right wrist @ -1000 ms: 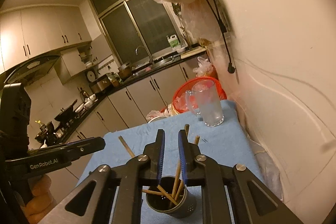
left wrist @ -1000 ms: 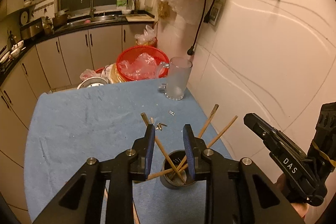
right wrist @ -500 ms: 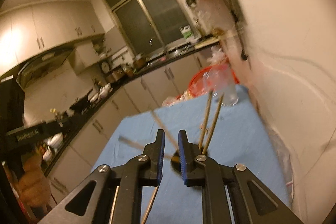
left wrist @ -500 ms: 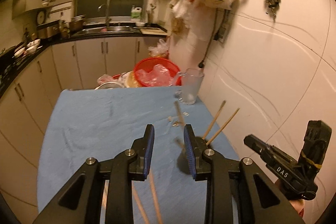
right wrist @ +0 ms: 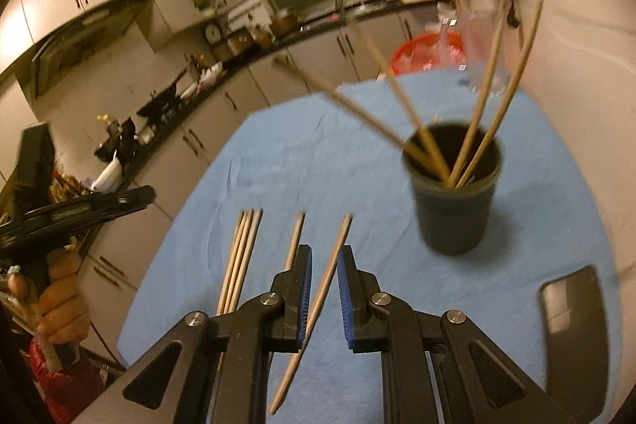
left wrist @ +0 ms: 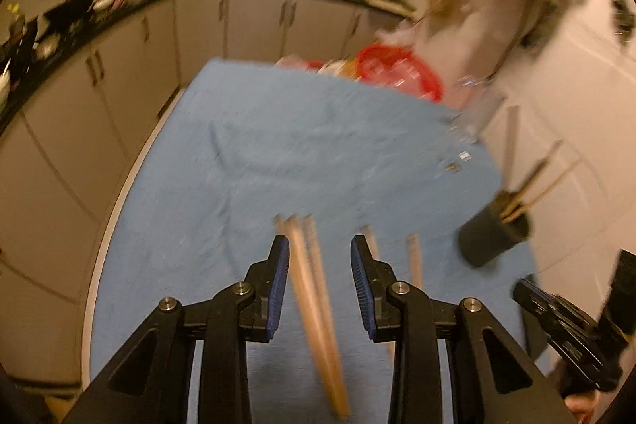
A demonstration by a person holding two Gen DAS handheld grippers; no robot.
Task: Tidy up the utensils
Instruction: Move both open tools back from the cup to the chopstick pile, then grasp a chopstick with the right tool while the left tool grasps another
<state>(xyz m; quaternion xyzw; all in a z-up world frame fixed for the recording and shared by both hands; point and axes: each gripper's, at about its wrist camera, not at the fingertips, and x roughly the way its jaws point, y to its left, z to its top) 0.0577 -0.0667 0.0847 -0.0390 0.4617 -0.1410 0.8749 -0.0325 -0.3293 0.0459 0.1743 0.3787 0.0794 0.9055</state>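
Observation:
Several wooden chopsticks lie on the blue cloth: a tight bundle, a single one and another single one. My right gripper hovers over that last one with a narrow gap, not pressing on it. In the blurred left wrist view the bundle runs beneath my left gripper, whose jaws are opening with nothing gripped. The dark holder cup stands upright to the right with several chopsticks leaning in it. It also appears in the left wrist view.
A dark flat phone lies near the table's right front. A red basket and a glass mug stand at the far end by the wall. A person's hand grips the left gripper's handle. Kitchen cabinets run along the left.
Both grippers have sunk and drawn back from above the holder cup toward the near table end. The chopsticks lying on the cloth now sit under them. The left jaws stand a little wider.

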